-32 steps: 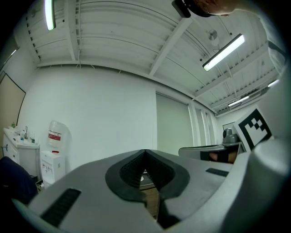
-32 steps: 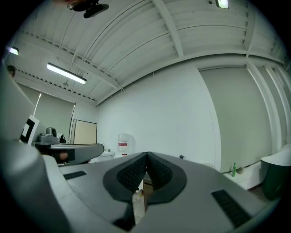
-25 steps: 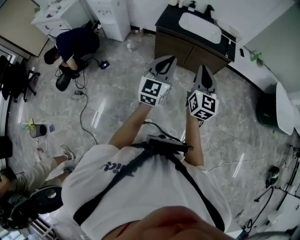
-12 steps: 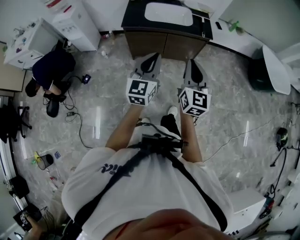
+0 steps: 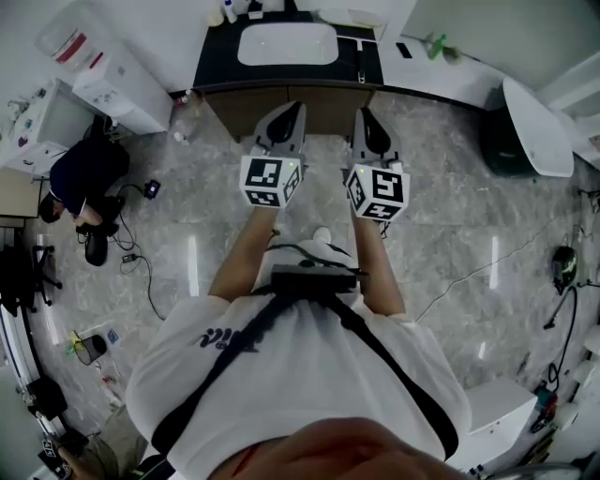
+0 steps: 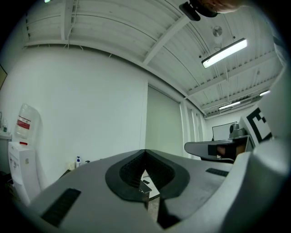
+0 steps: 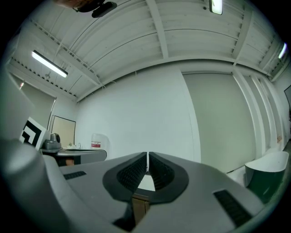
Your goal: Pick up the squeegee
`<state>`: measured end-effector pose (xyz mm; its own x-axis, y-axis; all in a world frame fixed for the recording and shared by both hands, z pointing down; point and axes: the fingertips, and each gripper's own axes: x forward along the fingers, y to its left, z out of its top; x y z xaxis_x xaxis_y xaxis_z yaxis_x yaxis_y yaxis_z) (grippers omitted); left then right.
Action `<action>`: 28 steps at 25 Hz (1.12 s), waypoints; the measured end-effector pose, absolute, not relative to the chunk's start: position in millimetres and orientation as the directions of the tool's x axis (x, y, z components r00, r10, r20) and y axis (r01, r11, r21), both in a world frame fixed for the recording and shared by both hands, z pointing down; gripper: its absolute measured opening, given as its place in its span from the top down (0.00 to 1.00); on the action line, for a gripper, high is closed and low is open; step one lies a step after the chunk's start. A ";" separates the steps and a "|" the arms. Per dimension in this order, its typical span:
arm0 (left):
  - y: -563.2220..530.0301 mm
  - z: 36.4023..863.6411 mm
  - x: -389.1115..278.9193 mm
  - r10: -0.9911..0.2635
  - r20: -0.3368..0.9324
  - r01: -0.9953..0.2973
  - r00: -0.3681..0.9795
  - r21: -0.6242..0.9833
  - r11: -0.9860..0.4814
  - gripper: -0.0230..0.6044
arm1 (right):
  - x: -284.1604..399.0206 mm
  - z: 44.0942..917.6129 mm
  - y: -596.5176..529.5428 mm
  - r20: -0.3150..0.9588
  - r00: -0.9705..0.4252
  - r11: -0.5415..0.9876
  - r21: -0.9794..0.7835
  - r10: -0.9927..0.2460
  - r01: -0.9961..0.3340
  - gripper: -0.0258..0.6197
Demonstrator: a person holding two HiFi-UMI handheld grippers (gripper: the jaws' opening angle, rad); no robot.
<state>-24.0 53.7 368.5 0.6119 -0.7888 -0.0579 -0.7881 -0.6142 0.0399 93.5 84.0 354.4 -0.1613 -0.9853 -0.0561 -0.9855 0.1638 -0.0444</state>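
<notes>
- Risk: no squeegee can be made out in any view. It may lie on the dark-topped brown table (image 5: 216, 66) with the white basin (image 5: 286, 44), ahead of the jaws; reaching blind could knock the edge or grab the wrong item.
- Left gripper (image 5: 289, 111) and right gripper (image 5: 362, 116) – jaws pressed together, empty, touching nothing.

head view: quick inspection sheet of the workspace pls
surface: dark counter with white sink, ahead of both tools
job's things: squeegee not made out; small green item right of the sink, too small to tell
clutter: bottles left of the sink
grippers: left tool shut, empty; right tool shut, empty
cables: one cable on the floor at left, another at right
surroundings: grey marble floor, water dispenser, seated person, dark bin
</notes>
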 end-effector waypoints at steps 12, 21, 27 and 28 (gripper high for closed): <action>0.3 387.2 32.2 -0.819 -0.002 -0.819 0.574 0.032 -0.573 0.95 | 143.4 383.3 23.8 0.003 -0.231 0.230 -0.080 -0.973 -0.970 0.95; -101.6 399.1 55.6 -0.780 0.000 -0.779 0.625 0.045 -0.625 0.95 | 150.2 385.9 -72.1 -0.013 -0.233 0.233 -0.079 -0.972 -0.969 0.95; -198.3 371.3 63.9 -0.753 -0.055 -0.753 0.656 0.020 -0.658 0.95 | 154.0 371.2 -162.1 -0.001 -0.207 0.207 -0.050 -0.978 -0.977 0.95; -212.9 367.6 64.5 -0.746 -0.061 -0.747 0.663 0.015 -0.665 0.95 | 153.5 369.6 -176.6 -0.001 -0.201 0.201 -0.048 -0.980 -0.978 0.95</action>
